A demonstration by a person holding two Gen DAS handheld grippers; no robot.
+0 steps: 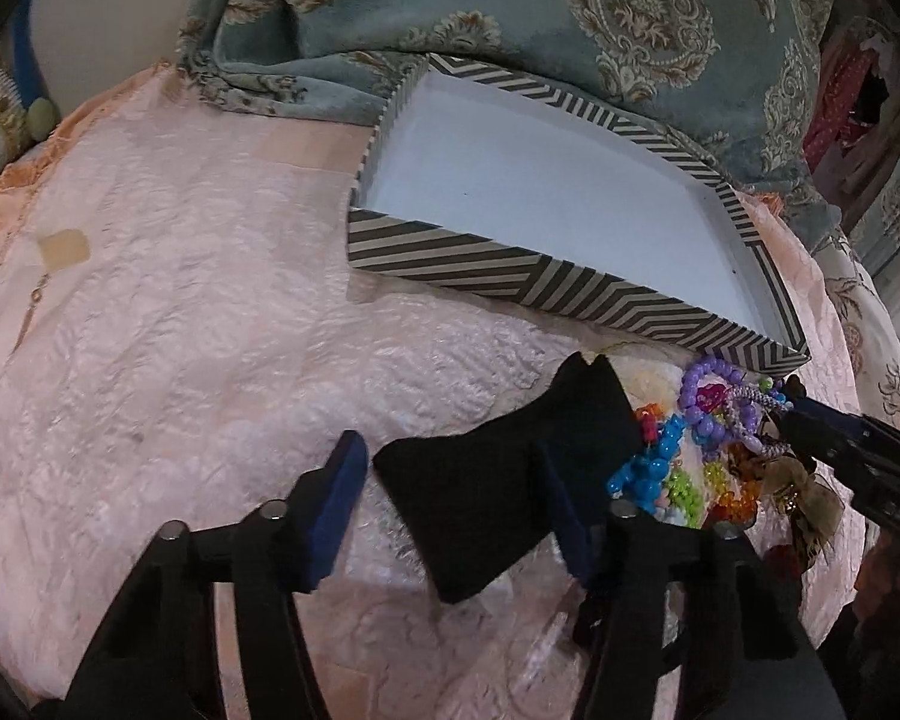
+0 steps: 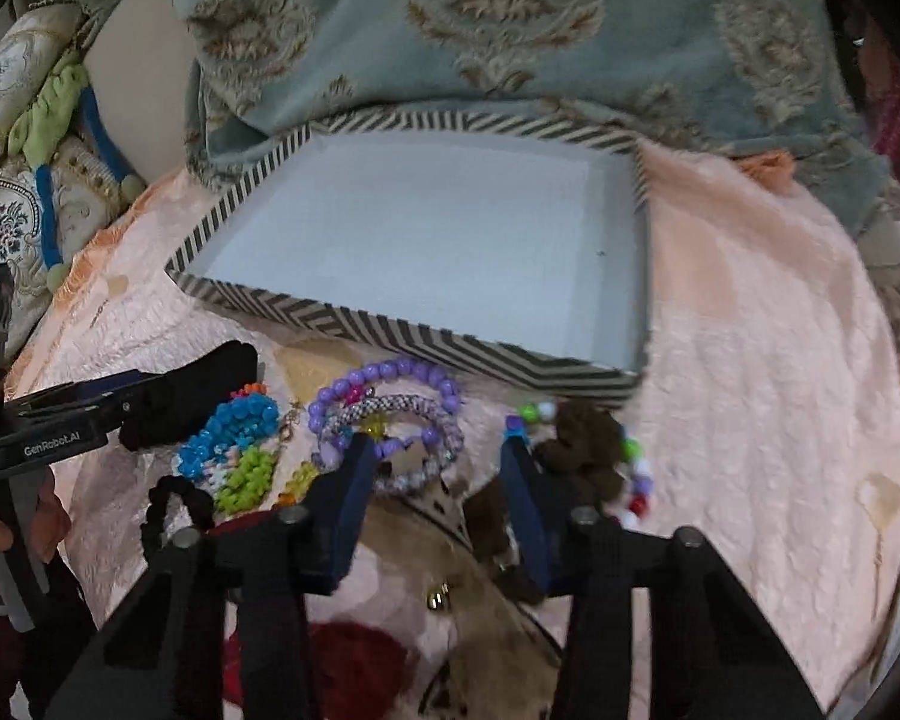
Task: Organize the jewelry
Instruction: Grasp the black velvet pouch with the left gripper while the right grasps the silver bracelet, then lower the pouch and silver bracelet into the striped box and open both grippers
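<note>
A striped box (image 1: 510,264) with a bare white inside stands on the pink quilt; it also shows in the right wrist view (image 2: 390,336). My left gripper (image 1: 450,498) is open around a black velvet pouch (image 1: 480,498), which lies between its blue pads without being squeezed. A pile of bead bracelets lies right of it: purple (image 1: 714,402), blue (image 1: 648,474), green (image 1: 684,492). My right gripper (image 2: 438,498) is open over the pile, near the purple bead bracelet (image 2: 390,384) and a brown bow (image 2: 582,444). It enters the left wrist view from the right (image 1: 858,450).
A teal patterned blanket (image 1: 570,18) lies bunched behind the box. A black hair tie (image 2: 174,504) and blue beads (image 2: 234,432) lie at the left of the pile. Pink quilt (image 1: 150,300) spreads left of the box.
</note>
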